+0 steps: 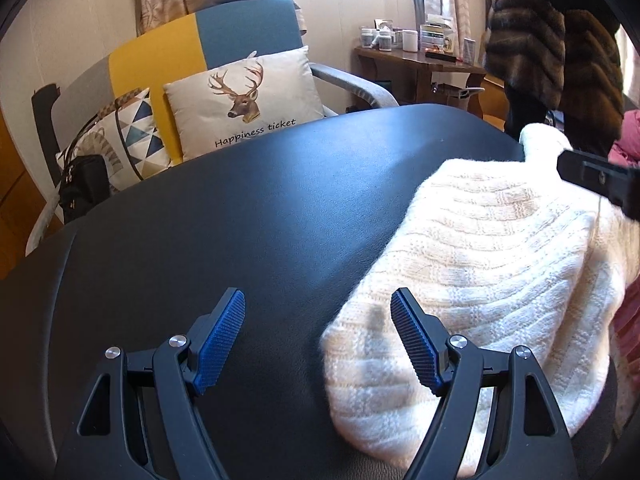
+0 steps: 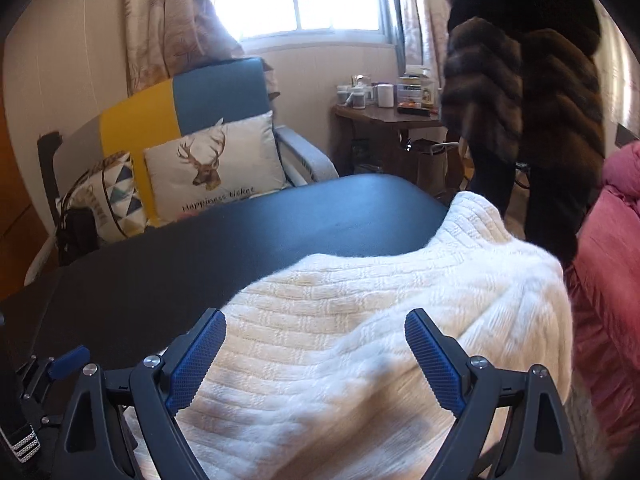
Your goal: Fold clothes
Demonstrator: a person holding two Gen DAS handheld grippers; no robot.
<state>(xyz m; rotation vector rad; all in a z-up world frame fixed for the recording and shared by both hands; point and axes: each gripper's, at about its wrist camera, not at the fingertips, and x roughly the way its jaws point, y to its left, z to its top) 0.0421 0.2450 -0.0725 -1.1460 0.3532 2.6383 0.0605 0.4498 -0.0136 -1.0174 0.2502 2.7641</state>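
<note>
A cream cable-knit sweater (image 1: 480, 264) lies on the right part of a black table (image 1: 224, 216). My left gripper (image 1: 318, 300) is open and empty, low over the table, with its right finger above the sweater's near left edge. The right gripper's black body shows at the right edge of the left wrist view (image 1: 600, 184), above the sweater. In the right wrist view my right gripper (image 2: 316, 324) is open and empty, hovering over the middle of the sweater (image 2: 360, 320), which drapes over the table (image 2: 200, 256) at its right side.
A yellow and blue armchair (image 1: 200, 40) with a deer cushion (image 1: 244, 100) and a patterned cushion stands behind the table. A black handbag (image 1: 84, 188) sits at its left. A wooden side table with jars (image 1: 404, 56) is at the back. A brown fur coat (image 2: 532, 96) and pink bedding (image 2: 612, 264) are to the right.
</note>
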